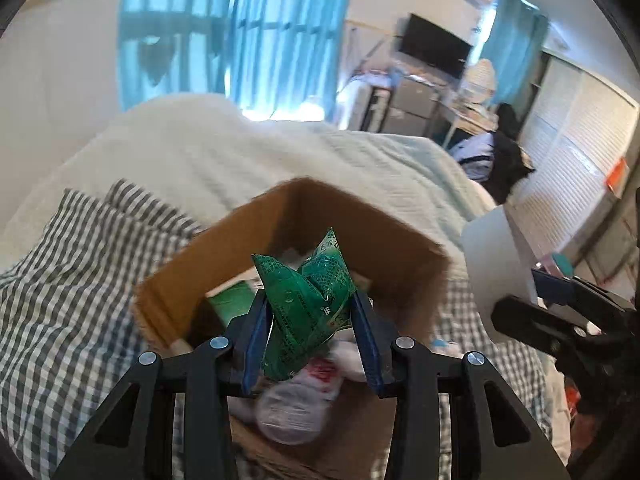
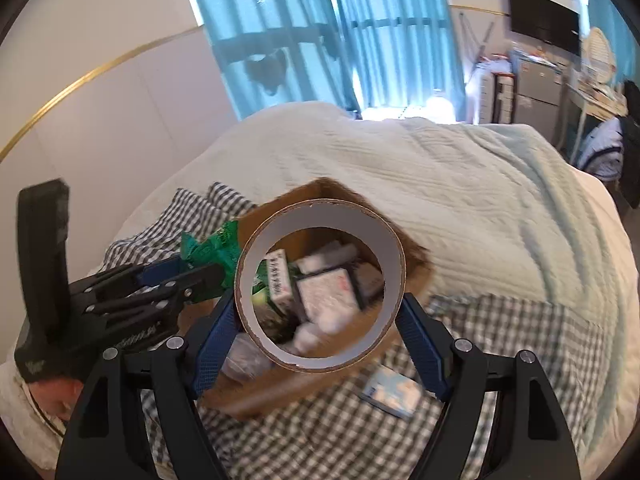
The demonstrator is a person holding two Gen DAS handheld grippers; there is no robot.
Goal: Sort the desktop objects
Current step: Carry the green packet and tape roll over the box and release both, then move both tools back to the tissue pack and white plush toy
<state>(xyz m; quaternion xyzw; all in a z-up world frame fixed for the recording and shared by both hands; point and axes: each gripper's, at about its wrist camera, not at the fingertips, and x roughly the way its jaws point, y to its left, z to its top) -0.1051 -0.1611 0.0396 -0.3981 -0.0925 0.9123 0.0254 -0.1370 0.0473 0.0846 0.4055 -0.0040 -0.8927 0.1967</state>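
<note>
The left gripper [image 1: 310, 320] pinches a green packet [image 1: 308, 304]; the right gripper [image 2: 320, 320] clamps a tape roll [image 2: 320, 284] across its width. Both hang over an open cardboard box [image 2: 256, 396] of small items at 12 o'clock, on a checked cloth [image 2: 500, 360] on the bed [image 2: 460, 184]. Release should come over the opening, one item after the other.

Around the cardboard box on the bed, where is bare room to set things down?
Free: the pale quilted blanket beyond the brown cardboard box, and the grey checked cloth before it, beside a small blue-white packet. Crowded: inside the box.
</note>
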